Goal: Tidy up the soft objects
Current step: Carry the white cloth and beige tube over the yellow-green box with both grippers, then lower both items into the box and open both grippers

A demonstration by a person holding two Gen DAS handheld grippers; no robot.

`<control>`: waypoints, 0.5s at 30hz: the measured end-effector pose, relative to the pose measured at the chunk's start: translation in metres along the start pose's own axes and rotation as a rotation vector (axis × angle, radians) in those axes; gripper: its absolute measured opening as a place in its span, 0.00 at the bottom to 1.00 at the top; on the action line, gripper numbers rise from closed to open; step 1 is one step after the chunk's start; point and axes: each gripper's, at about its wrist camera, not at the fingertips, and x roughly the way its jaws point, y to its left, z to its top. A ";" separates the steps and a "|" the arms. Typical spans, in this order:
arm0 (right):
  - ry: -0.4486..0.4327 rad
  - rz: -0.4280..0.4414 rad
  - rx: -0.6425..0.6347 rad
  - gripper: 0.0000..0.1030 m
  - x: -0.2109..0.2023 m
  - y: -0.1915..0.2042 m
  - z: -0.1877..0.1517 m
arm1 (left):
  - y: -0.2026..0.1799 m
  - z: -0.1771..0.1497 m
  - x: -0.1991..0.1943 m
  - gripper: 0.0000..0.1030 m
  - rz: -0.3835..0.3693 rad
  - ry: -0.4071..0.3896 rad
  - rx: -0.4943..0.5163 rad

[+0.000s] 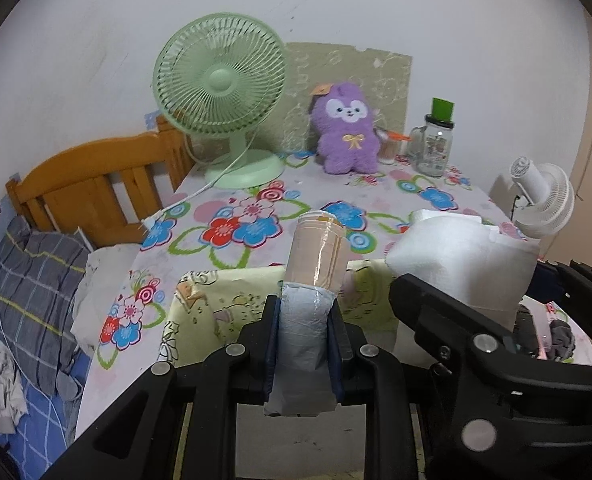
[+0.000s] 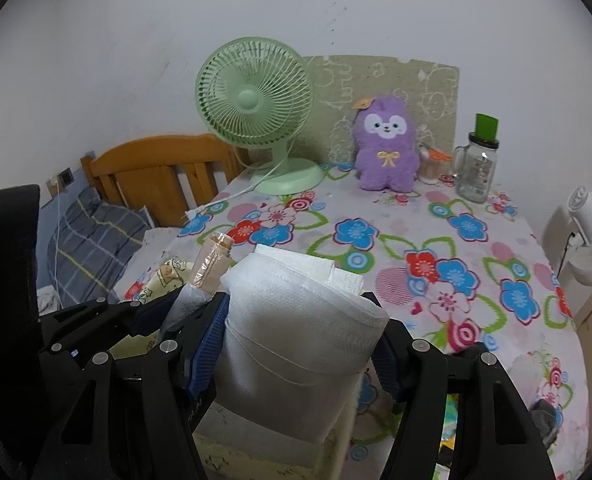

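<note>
My left gripper point(image 1: 303, 334) is shut on a rolled soft bundle point(image 1: 316, 256), pale blue at the base and beige on top, wrapped in clear tape; it also shows in the right wrist view point(image 2: 212, 264). My right gripper point(image 2: 300, 344) is shut on a thick white folded pad point(image 2: 296, 320), seen also in the left wrist view point(image 1: 464, 256). Both are held side by side above a yellow cartoon-print cloth box point(image 1: 216, 300) at the near table edge. A purple plush toy point(image 1: 346, 128) sits upright at the back of the table.
A green desk fan point(image 1: 220, 92) with its cord stands at the back left of the floral table point(image 2: 436, 248). A glass jar with a green lid point(image 1: 436, 144) is at the back right. A white fan point(image 1: 544, 196) stands right. A wooden bed point(image 1: 88, 188) with pillows lies left.
</note>
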 end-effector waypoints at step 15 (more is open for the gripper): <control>0.092 0.050 0.042 0.78 0.043 0.002 0.003 | 0.010 -0.001 0.019 0.60 0.028 0.072 -0.022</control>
